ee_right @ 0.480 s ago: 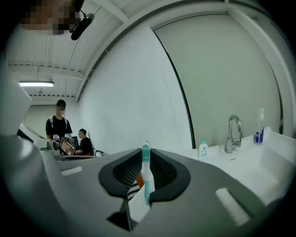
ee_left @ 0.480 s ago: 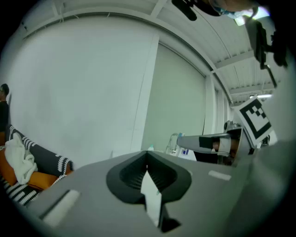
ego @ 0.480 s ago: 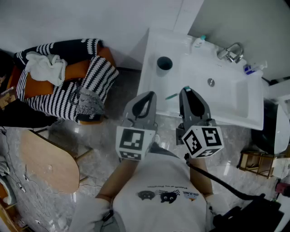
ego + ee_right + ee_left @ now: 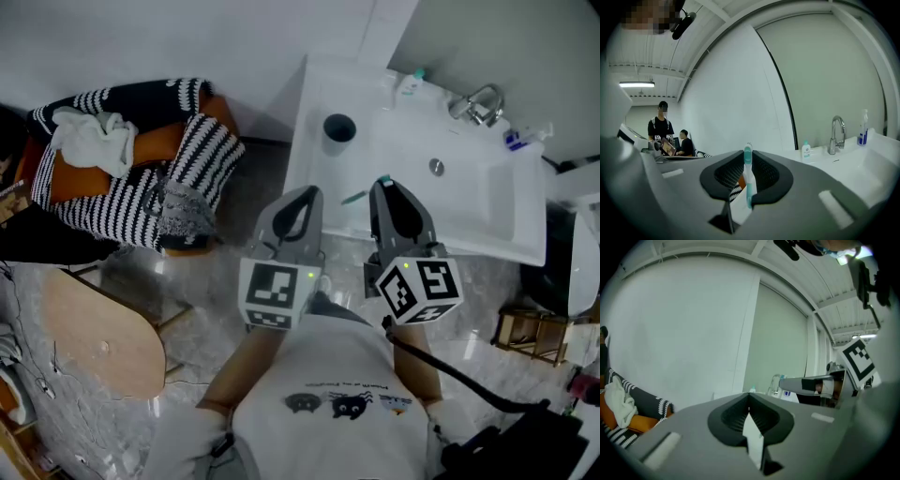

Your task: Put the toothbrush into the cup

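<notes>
Two hand-held grippers were catalogued at mid-frame in the head view, side by side above a person's white shirt, each bearing its marker cube. Left gripper (image 4: pixel 749 403): jaws closed together, nothing between them, tips pointed toward a pale wall. Right gripper (image 4: pixel 747 161): jaws clamped on a toothbrush (image 4: pixel 748 180), white and teal, standing upright in the gap with its teal end rising just past the jaw tips. In the head view this gripper (image 4: pixel 386 186) hung over the front edge of a white sink (image 4: pixel 487 220), with a teal bit showing at its tips. One dark cup (image 4: pixel 338 130) stood upright on the sink's left ledge, toward the upper middle of the frame, apart from the toothbrush and from both grippers. One chrome tap (image 4: pixel 836 135) stood at the far side of the basin, with a small white bottle (image 4: pixel 806 150) to its left and a blue-labelled bottle (image 4: pixel 864 127) to its right. One orange armchair (image 4: pixel 155 142) sat at the upper left of the head view, draped in a black-and-white striped blanket (image 4: pixel 202 155) and carrying a white cloth (image 4: pixel 92 139). One rounded wooden tabletop (image 4: pixel 98 342) lay at the lower left. Two people (image 4: pixel 670 133) showed small at the left of the right gripper view.
</notes>
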A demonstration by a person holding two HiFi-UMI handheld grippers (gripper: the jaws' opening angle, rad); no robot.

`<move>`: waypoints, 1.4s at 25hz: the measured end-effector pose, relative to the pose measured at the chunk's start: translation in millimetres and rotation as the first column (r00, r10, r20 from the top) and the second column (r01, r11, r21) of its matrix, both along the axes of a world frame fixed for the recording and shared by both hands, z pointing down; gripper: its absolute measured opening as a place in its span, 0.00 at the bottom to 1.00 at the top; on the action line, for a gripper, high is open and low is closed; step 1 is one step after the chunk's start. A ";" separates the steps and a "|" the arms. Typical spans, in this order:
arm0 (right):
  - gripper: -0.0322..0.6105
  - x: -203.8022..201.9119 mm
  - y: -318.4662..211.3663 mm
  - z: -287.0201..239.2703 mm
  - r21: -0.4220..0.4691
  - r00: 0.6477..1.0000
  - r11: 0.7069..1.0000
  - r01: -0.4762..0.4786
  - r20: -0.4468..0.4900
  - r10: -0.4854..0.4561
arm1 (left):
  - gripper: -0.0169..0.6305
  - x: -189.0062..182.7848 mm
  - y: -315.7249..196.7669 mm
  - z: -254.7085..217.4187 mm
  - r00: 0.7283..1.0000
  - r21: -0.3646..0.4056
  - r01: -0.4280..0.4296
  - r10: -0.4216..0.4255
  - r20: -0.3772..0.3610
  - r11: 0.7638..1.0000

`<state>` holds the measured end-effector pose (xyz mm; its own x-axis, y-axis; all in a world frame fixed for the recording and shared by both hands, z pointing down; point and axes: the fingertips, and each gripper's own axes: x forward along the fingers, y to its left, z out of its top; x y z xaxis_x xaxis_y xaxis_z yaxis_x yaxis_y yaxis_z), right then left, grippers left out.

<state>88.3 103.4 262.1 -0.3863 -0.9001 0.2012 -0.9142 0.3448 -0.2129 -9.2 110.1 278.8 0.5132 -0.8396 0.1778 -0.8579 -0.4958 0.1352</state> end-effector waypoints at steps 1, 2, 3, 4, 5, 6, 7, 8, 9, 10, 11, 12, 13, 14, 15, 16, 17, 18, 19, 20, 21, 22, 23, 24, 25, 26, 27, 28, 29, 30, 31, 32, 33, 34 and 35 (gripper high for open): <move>0.13 -0.4 0.2 0.2 0.000 1.000 1.000 0.000 0.000 0.000 | 0.03 -0.1 0.2 0.3 1.000 0.000 -0.001 0.001 -0.001 1.000; 0.13 -0.6 0.2 0.1 0.001 1.000 1.000 0.000 0.003 0.000 | 0.03 -0.2 0.2 0.4 1.000 0.000 -0.001 0.001 -0.001 1.000; 0.13 -0.6 -0.1 -0.2 0.002 1.000 1.000 -0.001 0.007 0.001 | 0.03 -0.5 0.0 0.5 1.000 0.000 -0.002 0.002 -0.001 1.000; 0.13 -0.5 -0.4 -0.6 0.004 1.000 1.000 -0.003 0.013 0.003 | 0.03 -0.9 -0.2 0.7 1.000 0.001 -0.002 0.002 -0.001 1.000; 0.13 -0.5 -0.9 -0.8 0.006 1.000 1.000 -0.005 0.017 0.005 | 0.03 -1.4 -0.3 0.9 1.000 0.001 -0.002 0.002 -0.001 1.000; 0.13 -0.7 -1.4 -1.0 0.008 1.000 1.000 -0.006 0.019 0.006 | 0.03 -2.0 -0.5 1.2 1.000 0.000 -0.002 0.002 -0.002 1.000; 0.13 -1.0 -2.1 -1.2 0.010 1.000 1.000 -0.007 0.019 0.007 | 0.03 -2.7 -0.8 1.5 1.000 -0.001 -0.002 0.002 -0.003 1.000; 0.13 -1.2 -3.0 -1.3 0.010 1.000 1.000 -0.009 0.019 0.009 | 0.03 -3.6 -1.2 1.9 1.000 -0.002 -0.002 0.002 -0.005 1.000; 0.13 -1.5 -4.3 -1.6 0.011 1.000 1.000 -0.011 0.018 0.011 | 0.03 -4.5 -2.0 2.1 1.000 -0.003 -0.003 0.003 -0.006 1.000; 0.13 -1.7 -6.0 -2.1 0.013 1.000 1.000 -0.014 0.018 0.014 | 0.03 -5.2 -3.2 1.9 1.000 -0.004 -0.005 0.005 -0.008 1.000; 0.13 -1.7 -8.1 -2.8 0.015 1.000 1.000 -0.018 0.019 0.018 | 0.03 -5.9 -4.6 1.3 1.000 -0.004 -0.008 0.008 -0.012 1.000; 0.13 -1.8 -10.2 -3.7 0.017 1.000 1.000 -0.024 0.021 0.023 | 0.03 -6.6 -6.3 0.4 1.000 -0.002 -0.011 0.011 -0.016 1.000; 0.13 -1.9 -12.2 -4.5 0.019 0.999 0.999 -0.030 0.022 0.029 | 0.03 -7.5 -8.1 -0.3 1.000 -0.001 -0.015 0.015 -0.019 1.000; 0.13 -2.4 -14.2 -5.3 0.023 0.999 0.999 -0.037 0.024 0.036 | 0.03 -8.7 -10.0 -0.4 1.000 0.000 -0.020 0.020 -0.021 1.000; 0.13 -3.0 -16.1 -5.9 0.026 0.999 0.999 -0.044 0.026 0.043 | 0.03 -10.0 -11.8 0.2 0.999 0.000 -0.025 0.025 -0.024 1.000; 0.13 -3.9 -17.9 -6.3 0.030 0.998 0.998 -0.052 0.027 0.051 | 0.03 -11.4 -13.7 1.2 0.999 -0.001 -0.031 0.031 -0.026 1.000; 0.13 -4.8 -19.5 -6.6 0.032 0.998 0.998 -0.060 0.028 0.059 | 0.03 -12.8 -15.5 2.5 0.999 -0.004 -0.037 0.037 -0.027 0.999; 0.13 -5.4 -20.9 -6.5 0.034 0.997 0.997 -0.068 0.029 0.067 | 0.03 -14.1 -17.4 3.8 0.999 -0.006 -0.043 0.042 -0.028 0.999; 0.13 -5.7 -22.1 -6.2 0.036 0.997 0.996 -0.078 0.030 0.076 | 0.03 -15.2 -19.3 4.8 0.998 -0.007 -0.048 0.047 -0.030 0.999; 0.13 -5.6 -23.2 -6.3 0.038 0.996 0.995 -0.087 0.031 0.086 | 0.03 -16.0 -20.9 5.5 0.998 -0.008 -0.053 0.052 -0.032 0.999; 0.13 -5.5 -24.0 -6.7 0.041 0.995 0.994 -0.097 0.033 0.095 | 0.03 -16.6 -22.2 6.0 0.998 -0.009 -0.058 0.058 -0.033 0.998; 0.13 -5.5 -24.6 -7.0 0.044 0.994 0.993 -0.106 0.035 0.104 | 0.03 -17.3 -23.0 6.6 0.997 -0.009 -0.063 0.062 -0.033 0.998; 0.13 -5.4 -25.2 -7.0 0.045 0.993 0.993 -0.113 0.037 0.112 | 0.03 -18.3 -23.9 7.2 0.997 -0.010 -0.066 0.066 -0.034 0.998; 0.13 -5.4 -26.1 -7.0 0.046 0.992 0.992 -0.120 0.038 0.118 | 0.03 -19.1 -25.1 7.9 0.997 -0.013 -0.069 0.069 -0.035 0.998; 0.13 -5.0 -27.5 -7.2 0.047 0.992 0.991 -0.125 0.040 0.123 | 0.03 -19.5 -26.5 8.5 0.997 -0.016 -0.072 0.071 -0.037 0.997; 0.13 -4.2 -29.6 -7.8 0.048 0.991 0.991 -0.129 0.041 0.127 | 0.03 -19.0 -28.2 8.6 0.996 -0.018 -0.075 0.074 -0.040 0.997; 0.13 -3.0 -32.1 -8.5 0.050 0.991 0.990 -0.131 0.043 0.129 | 0.03 -18.0 -30.0 8.2 0.996 -0.019 -0.078 0.077 -0.043 0.997; 0.13 -1.4 -35.0 -9.1 0.052 0.990 0.990 -0.132 0.045 0.130 | 0.03 -16.6 -31.9 7.5 0.996 -0.018 -0.079 0.078 -0.045 0.997; 0.13 0.3 -37.9 -9.5 0.054 0.990 0.990 -0.132 0.048 0.129 | 0.03 -15.1 -34.2 7.3 0.996 -0.017 -0.078 0.077 -0.047 0.997; 0.13 2.0 -40.9 -9.5 0.056 0.991 0.990 -0.130 0.049 0.128 | 0.03 -13.7 -36.7 7.7 0.996 -0.017 -0.075 0.074 -0.047 0.997; 0.13 3.5 -44.0 -9.2 0.058 0.991 0.990 -0.128 0.050 0.125 | 0.03 -12.4 -39.3 8.5 0.996 -0.019 -0.072 0.071 -0.047 0.997; 0.13 4.7 -47.4 -8.6 0.058 0.991 0.991 -0.124 0.049 0.121 | 0.03 -11.1 -42.0 9.4 0.997 -0.020 -0.068 0.067 -0.047 0.997; 0.13 5.8 -51.3 -7.9 0.056 0.992 0.991 -0.120 0.047 0.117 | 0.03 -9.6 -44.9 10.1 0.997 -0.022 -0.065 0.064 -0.045 0.998; 0.13 6.9 -55.6 -7.5 0.054 0.993 0.992 -0.115 0.046 0.113 | 0.03 -7.9 -48.1 10.7 0.997 -0.024 -0.063 0.062 -0.044 0.998; 0.13 8.0 -60.4 -7.5 0.053 0.993 0.992 -0.111 0.045 0.109 | 0.03 -6.3 -52.0 11.4 0.997 -0.027 -0.061 0.060 -0.044 0.998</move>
<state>96.3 42.9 254.6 -0.2916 -0.9468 0.1361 -0.9379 0.2550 -0.2354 -15.5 58.1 290.2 0.5704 -0.8020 0.1773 -0.8196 -0.5419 0.1859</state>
